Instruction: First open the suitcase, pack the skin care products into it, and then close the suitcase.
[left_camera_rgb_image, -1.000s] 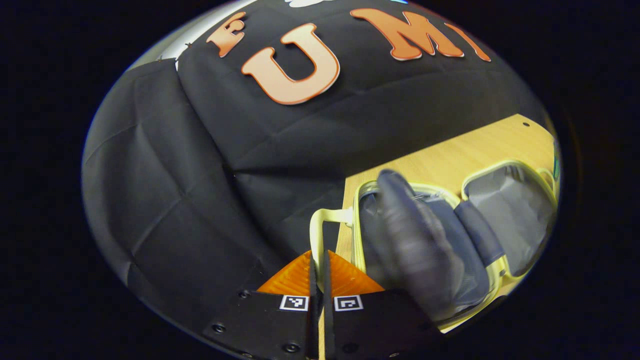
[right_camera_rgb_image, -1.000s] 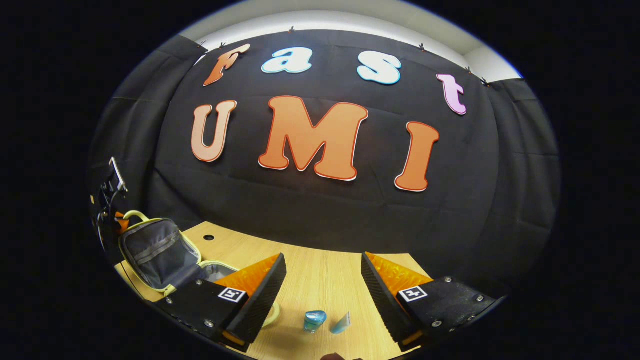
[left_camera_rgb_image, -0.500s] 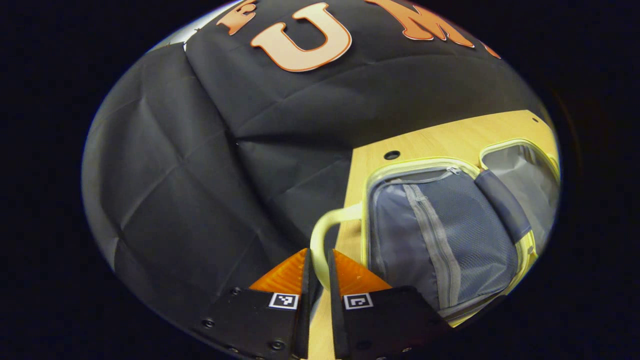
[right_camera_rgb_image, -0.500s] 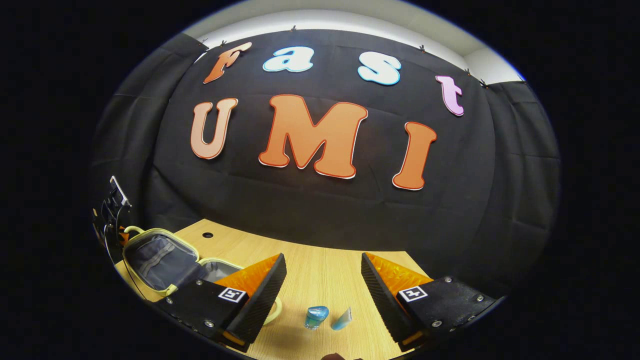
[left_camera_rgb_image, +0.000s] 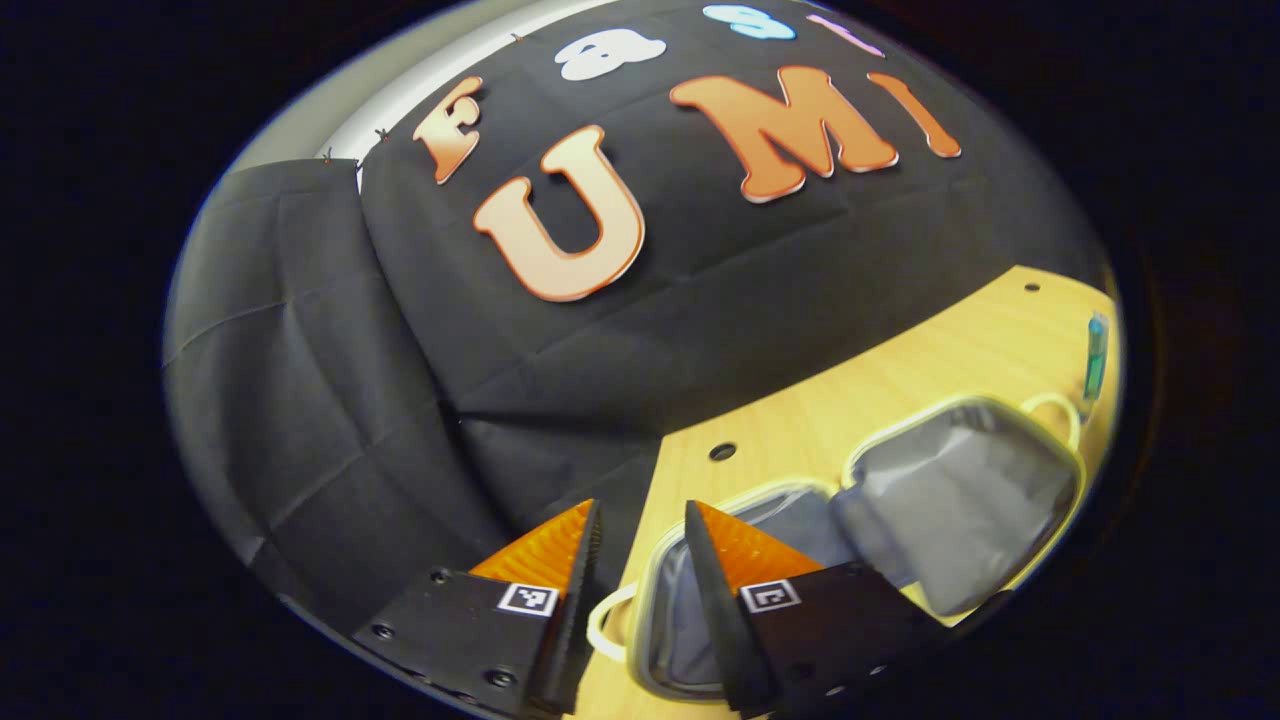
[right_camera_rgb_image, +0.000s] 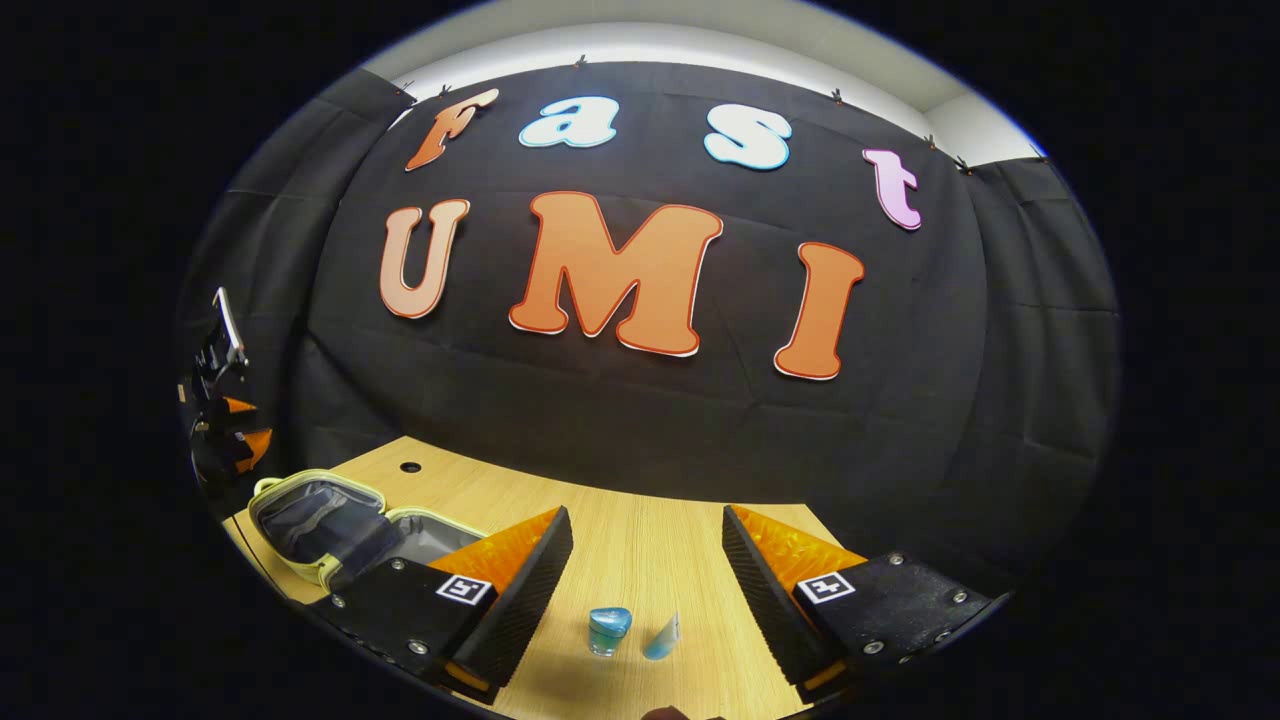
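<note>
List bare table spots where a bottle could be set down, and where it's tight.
Free: the wood strip between the open suitcase and the back cloth, around the table hole; also the table ahead of the right gripper, beyond the blue bottle and tube. Crowded: the table's left end, taken by the suitcase's two halves, with the left gripper above its handle.

A: What lies ahead of the left gripper (left_camera_rgb_image: 640, 560)?

B: Its 2 fingers stand apart with nothing between them, above the near edge of a light wooden table (left_camera_rgb_image: 900, 350). A small suitcase (left_camera_rgb_image: 880, 520) with pale yellow trim lies open flat there, 2 grey-lined halves side by side.

A: Anything else?

B: A pale yellow handle (left_camera_rgb_image: 603, 632) loops out at the near half. A slim blue-green tube (left_camera_rgb_image: 1096, 352) stands near the table's far right edge.
</note>
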